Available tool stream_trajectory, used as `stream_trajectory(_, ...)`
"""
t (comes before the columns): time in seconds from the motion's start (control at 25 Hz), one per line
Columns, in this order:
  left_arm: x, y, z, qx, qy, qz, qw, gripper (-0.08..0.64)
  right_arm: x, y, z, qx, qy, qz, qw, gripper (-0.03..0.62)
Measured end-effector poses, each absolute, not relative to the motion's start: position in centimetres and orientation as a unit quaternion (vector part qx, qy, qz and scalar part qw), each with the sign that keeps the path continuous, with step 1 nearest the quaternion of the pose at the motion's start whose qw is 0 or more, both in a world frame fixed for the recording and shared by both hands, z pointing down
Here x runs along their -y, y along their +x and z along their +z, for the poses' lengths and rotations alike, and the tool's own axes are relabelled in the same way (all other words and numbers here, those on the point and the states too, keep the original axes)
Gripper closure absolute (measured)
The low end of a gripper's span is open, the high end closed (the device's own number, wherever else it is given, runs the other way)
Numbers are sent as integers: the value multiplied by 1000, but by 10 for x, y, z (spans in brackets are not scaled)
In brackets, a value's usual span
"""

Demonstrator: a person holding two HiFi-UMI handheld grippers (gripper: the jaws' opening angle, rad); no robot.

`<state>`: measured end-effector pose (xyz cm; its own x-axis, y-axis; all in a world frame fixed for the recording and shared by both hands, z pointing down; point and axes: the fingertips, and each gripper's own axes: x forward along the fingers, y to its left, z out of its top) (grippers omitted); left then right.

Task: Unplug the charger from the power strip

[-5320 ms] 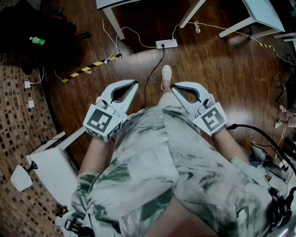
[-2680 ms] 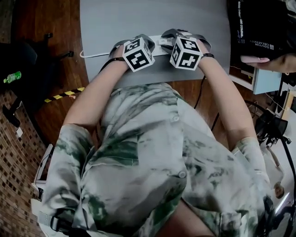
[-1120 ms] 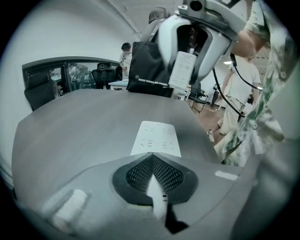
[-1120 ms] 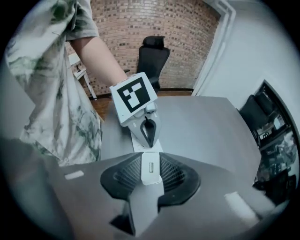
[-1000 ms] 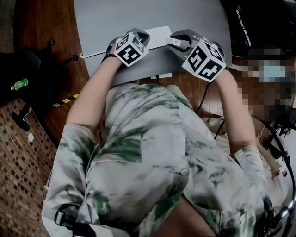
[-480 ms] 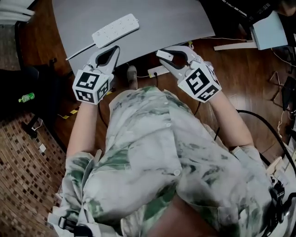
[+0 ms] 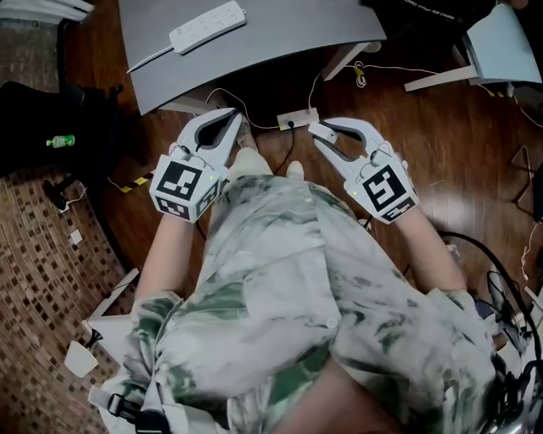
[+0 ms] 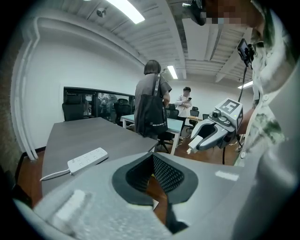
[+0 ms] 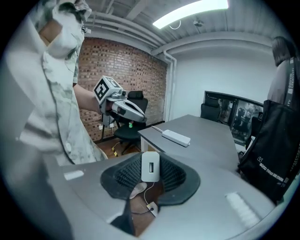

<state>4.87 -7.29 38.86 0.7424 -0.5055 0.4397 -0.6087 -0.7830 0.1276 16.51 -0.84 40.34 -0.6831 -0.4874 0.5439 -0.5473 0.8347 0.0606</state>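
The white power strip lies on the grey table, far from both grippers; it also shows in the left gripper view and the right gripper view. My right gripper is shut on the white charger, which sits upright between its pads with its port facing the camera. That charger hangs over the wooden floor, clear of the strip. My left gripper is level with it on the left, shut with nothing in it. Each gripper sees the other: the right one, the left one.
A second power strip with cables lies on the floor between the grippers. A black office chair and a green bottle are at the left. People stand by further desks. A black bag is at the right.
Both grippers have pulled back off the table toward my body and now hang over the floor. The charger came away in the right gripper; the strip stayed on the table.
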Motion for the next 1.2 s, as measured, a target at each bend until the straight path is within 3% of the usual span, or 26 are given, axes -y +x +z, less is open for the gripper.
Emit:
stream_trajectory(0.4, 30, 46, 371, 333, 915, 178, 146, 557, -15, 164, 378, 932, 270, 44, 237, 488)
stream_trajectory(1.2, -71, -13, 371, 400, 892, 127, 164, 557, -80, 87, 372, 957, 162, 31, 239, 488)
